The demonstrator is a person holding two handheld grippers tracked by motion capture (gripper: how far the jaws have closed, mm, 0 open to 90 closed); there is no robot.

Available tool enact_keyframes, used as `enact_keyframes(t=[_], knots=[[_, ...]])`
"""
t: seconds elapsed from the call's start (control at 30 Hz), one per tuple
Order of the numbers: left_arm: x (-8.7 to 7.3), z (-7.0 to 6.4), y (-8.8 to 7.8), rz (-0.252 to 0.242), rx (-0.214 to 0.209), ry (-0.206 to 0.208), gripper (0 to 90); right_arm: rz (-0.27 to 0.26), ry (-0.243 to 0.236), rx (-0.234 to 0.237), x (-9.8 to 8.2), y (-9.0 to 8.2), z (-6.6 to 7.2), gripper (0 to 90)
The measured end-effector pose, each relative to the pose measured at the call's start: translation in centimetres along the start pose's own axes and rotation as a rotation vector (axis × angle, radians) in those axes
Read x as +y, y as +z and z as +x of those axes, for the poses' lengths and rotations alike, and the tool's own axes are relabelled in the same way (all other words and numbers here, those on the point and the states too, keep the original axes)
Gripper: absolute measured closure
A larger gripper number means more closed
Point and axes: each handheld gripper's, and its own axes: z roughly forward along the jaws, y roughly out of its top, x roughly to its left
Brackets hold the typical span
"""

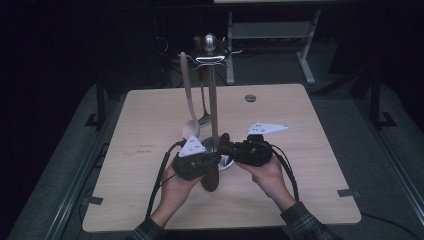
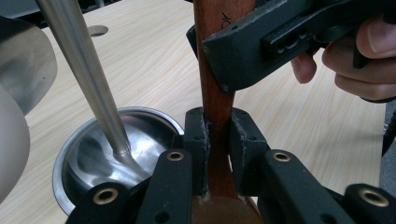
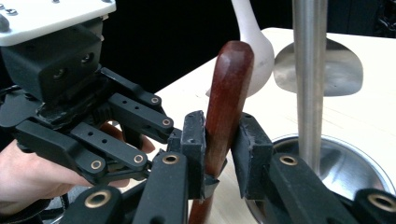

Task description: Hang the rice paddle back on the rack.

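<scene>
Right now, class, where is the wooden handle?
In the high view, the wooden handle sits at table centre, clamped between the left gripper and right gripper, beside the metal stand's base.

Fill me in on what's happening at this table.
A person works two handheld grippers beside a metal utensil stand. The left gripper is clamped on the handle of a wooden utensil. The right gripper has its fingers around the same handle nearer its rounded end. A white ladle hangs from the stand.

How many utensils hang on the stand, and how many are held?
2 hang: a white ladle left of the pole and a metal utensil behind it; others may be hidden. 1 wooden-handled utensil is held below.
</scene>
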Motion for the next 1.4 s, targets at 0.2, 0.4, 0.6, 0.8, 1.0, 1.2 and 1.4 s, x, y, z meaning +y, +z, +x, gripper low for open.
enact_keyframes(t=[0.2, 0.4, 0.6, 0.8, 1.0, 1.2, 1.4], knots=[[0.0, 0.5, -0.6, -0.005, -0.010, -0.017, 68.9, -0.014, -0.029, -0.016, 0.2, 0.1, 0.3, 76.6], [-0.4, 1.2, -1.7, 0.060, -0.046, -0.011, 49.7, -0.011, -0.062, -0.030, 1.1, -0.1, 0.2, 76.8], [-2.0, 1.4, -2.8, 0.141, -0.043, 0.012, 40.3, 0.008, -0.090, -0.020, 2.0, -0.2, 0.3, 76.8], [-3.7, 2.0, -3.8, 0.186, -0.043, 0.012, 35.7, 0.028, -0.121, 0.008, 3.1, -0.3, 0.6, 76.8], [-6.5, 2.8, -5.2, 0.234, -0.034, -0.009, 32.1, 0.050, -0.158, 0.052, 5.2, -0.2, 1.6, 76.8], [-8.3, 3.2, -5.8, 0.281, -0.018, -0.006, 31.1, 0.059, -0.186, 0.075, 7.0, -0.1, 2.6, 76.9], [-9.7, 3.8, -6.5, 0.304, -0.016, -0.018, 28.9, 0.056, -0.229, 0.090, 9.3, -0.1, 3.8, 76.9]])
